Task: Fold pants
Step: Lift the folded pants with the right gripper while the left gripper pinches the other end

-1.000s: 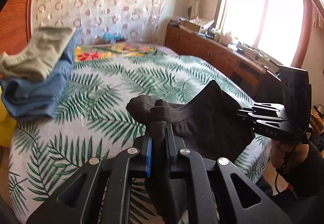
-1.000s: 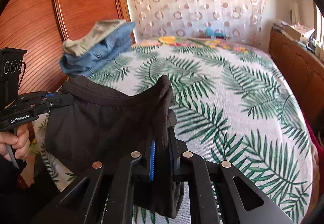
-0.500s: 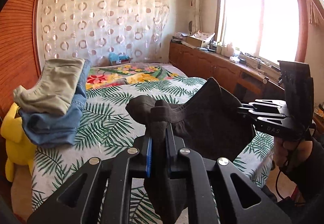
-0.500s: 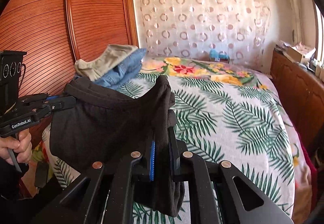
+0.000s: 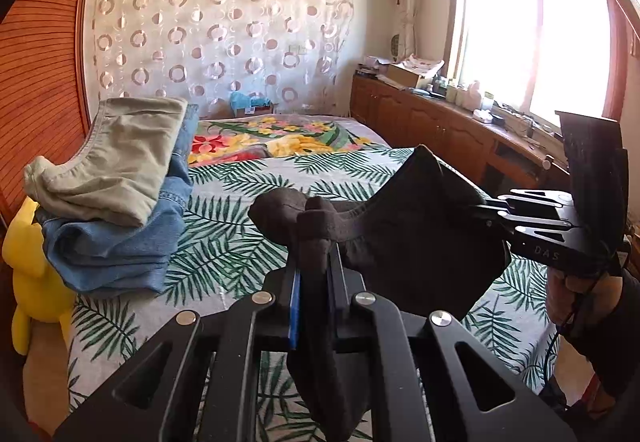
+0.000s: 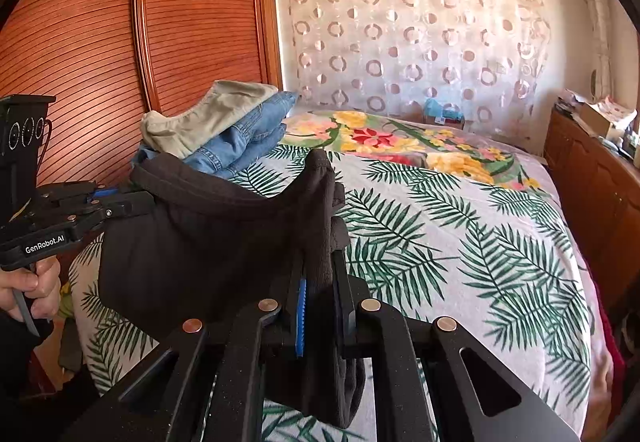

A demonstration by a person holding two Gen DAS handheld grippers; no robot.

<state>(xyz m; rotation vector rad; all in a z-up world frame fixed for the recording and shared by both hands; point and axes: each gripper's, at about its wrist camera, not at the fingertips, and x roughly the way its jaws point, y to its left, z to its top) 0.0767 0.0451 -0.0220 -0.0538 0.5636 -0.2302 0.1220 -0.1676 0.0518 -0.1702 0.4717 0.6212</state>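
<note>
Dark pants (image 5: 420, 242) are suspended above the near edge of the bed (image 5: 248, 194), clear of its palm-leaf cover. Left tongs (image 5: 314, 266) are clenched on one bunched corner of the waistband; right tongs (image 6: 320, 274) are clenched on the opposite corner, fabric stretched between them. A folded stack, beige garment (image 5: 116, 158) atop blue jeans (image 5: 116, 246), sits on the bed's left side beside the wooden wardrobe (image 6: 120, 42).

Close wrist views, shared bed (image 5: 224, 210)
</note>
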